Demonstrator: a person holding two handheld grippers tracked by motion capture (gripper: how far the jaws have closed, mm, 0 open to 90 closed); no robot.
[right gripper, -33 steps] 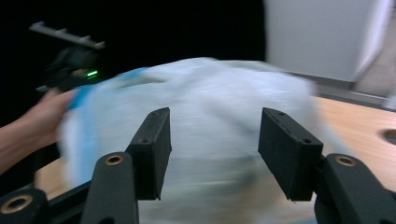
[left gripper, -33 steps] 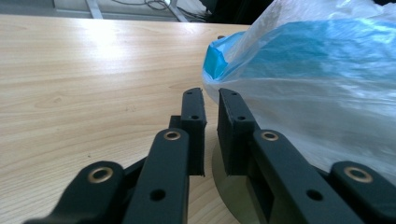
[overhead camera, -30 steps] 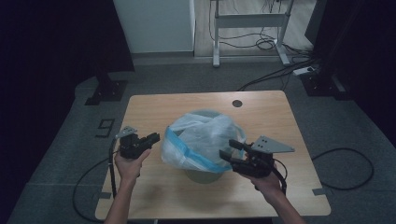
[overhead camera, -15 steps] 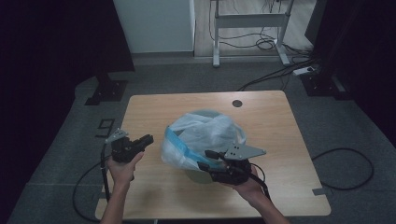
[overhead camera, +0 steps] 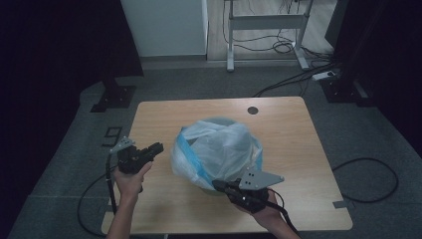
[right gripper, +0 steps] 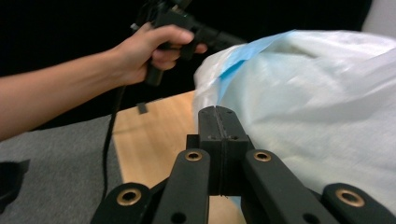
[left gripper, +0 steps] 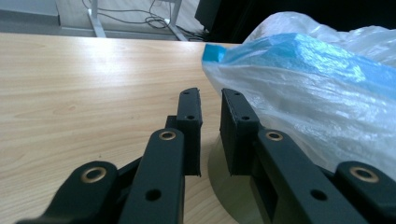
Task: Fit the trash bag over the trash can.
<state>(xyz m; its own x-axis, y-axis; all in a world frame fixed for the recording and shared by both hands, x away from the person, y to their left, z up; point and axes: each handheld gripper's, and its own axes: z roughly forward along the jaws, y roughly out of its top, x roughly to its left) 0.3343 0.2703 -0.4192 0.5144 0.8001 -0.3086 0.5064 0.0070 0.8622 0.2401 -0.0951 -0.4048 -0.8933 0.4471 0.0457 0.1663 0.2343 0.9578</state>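
Observation:
A translucent white plastic bag (overhead camera: 219, 149) with a blue band bulges over a round bin in the middle of the wooden table (overhead camera: 293, 129). My left gripper (overhead camera: 158, 148) hovers just left of the bag, its jaws a small gap apart and empty. In the left gripper view the left gripper (left gripper: 210, 112) points at the bag (left gripper: 317, 93) and the bin's pale base (left gripper: 224, 196). My right gripper (overhead camera: 217, 184) is at the bag's near side. In the right gripper view the right gripper (right gripper: 218, 116) has its jaws pressed shut in front of the bag (right gripper: 317, 102), with nothing seen between them.
A dark round hole (overhead camera: 253, 110) sits near the table's far edge. Grey carpet surrounds the table, with cables (overhead camera: 368, 174) on the floor at the right and a white desk frame (overhead camera: 263, 22) beyond. The person's left hand (right gripper: 154, 51) holds the other gripper.
My right gripper has swung left and nearer, from the bag's right side to its near edge. The left gripper has stayed about where it was.

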